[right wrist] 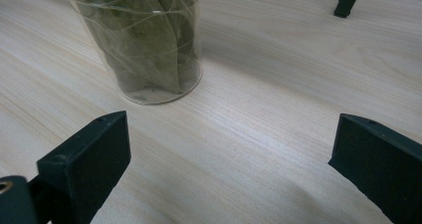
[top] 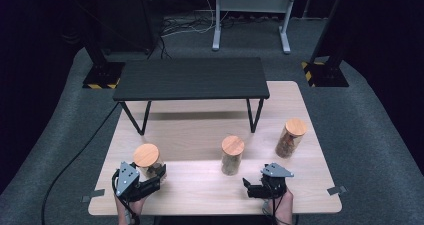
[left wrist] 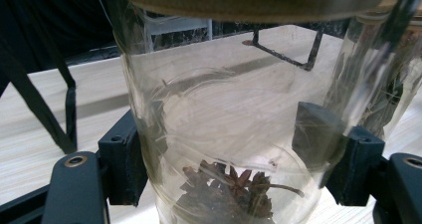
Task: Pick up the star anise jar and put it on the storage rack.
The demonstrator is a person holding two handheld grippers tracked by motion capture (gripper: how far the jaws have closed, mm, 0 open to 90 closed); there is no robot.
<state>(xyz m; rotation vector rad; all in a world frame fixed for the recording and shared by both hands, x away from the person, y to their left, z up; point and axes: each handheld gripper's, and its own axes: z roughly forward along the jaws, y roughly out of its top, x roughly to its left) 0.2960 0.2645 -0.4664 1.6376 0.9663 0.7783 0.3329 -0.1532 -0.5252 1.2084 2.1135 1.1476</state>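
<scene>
Light wooden tabletop (top: 200, 185) carrying low black shelf (top: 190, 78) at back. In front of shelf: three clear glass jars with round wooden lids. Leftmost jar (top: 148, 161), holding star anise, pinched by left hand-held gripper (top: 150, 181). Right hand-held gripper (top: 257, 186) spread wide, empty, just beside middle bay-leaf jar (top: 232, 155).

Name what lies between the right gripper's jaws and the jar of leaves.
Bare wooden tabletop separates the right gripper from the leaf jar, seen in the right gripper view.
</scene>
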